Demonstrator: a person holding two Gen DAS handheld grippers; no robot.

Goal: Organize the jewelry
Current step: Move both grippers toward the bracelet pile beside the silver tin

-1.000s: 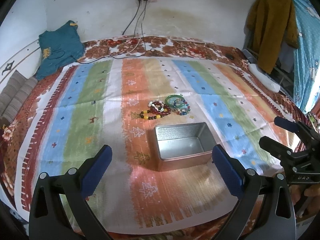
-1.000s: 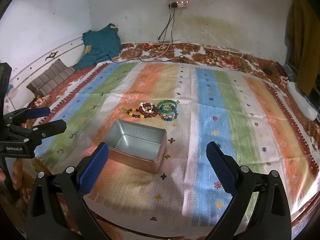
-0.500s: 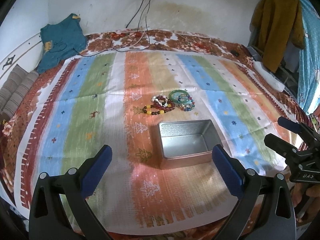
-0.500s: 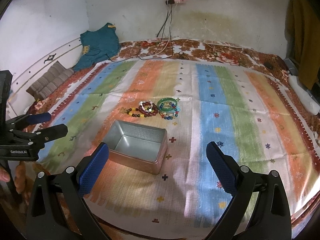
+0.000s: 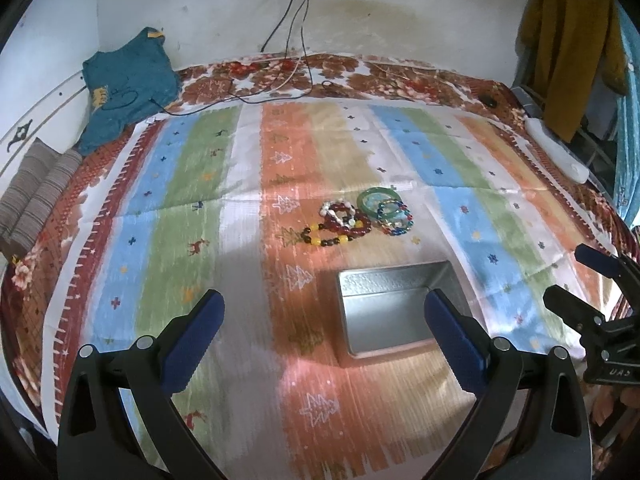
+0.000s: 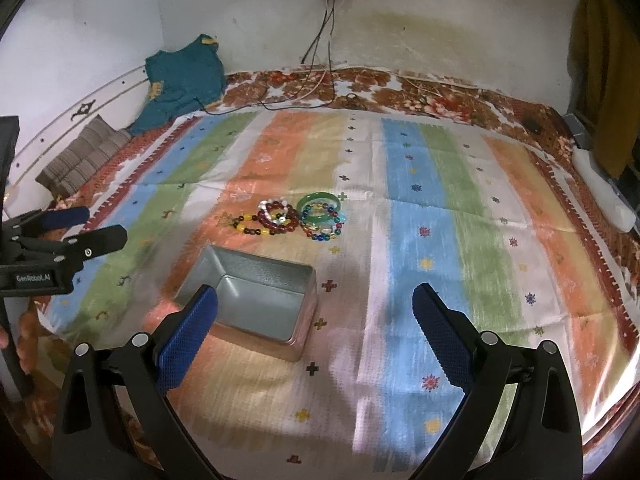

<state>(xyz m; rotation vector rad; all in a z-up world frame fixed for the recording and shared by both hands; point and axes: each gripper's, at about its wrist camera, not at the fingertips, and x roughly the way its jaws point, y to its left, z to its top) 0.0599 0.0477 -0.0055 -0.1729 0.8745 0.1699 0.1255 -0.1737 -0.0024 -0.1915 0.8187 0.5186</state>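
An empty silver metal tin point(image 5: 394, 312) point(image 6: 256, 302) sits open on the striped cloth. Just beyond it lies a cluster of bracelets: a yellow-and-dark beaded one point(image 5: 322, 238) point(image 6: 250, 226), a dark red beaded one point(image 5: 346, 220) point(image 6: 280, 216), a green bangle point(image 5: 374, 200) point(image 6: 320, 202) and a multicoloured bead bracelet point(image 5: 394, 220) point(image 6: 324, 226). My left gripper point(image 5: 324, 318) point(image 6: 86, 230) hovers open, near side of the tin and to its left. My right gripper point(image 6: 316, 310) point(image 5: 576, 276) hovers open to the tin's right. Neither holds anything.
A striped cloth point(image 5: 192, 184) covers a floral bedsheet point(image 5: 400, 76). A teal garment point(image 5: 128, 84) and striped pillow point(image 5: 32, 196) lie at the far left. Cables point(image 5: 296, 40) hang from a wall socket. Hanging clothes point(image 5: 572, 40) and a white object point(image 5: 556, 152) are at the right.
Both grippers have moved forward over the bed; the tin and bracelets sit lower and closer in both views. Nothing was picked up.
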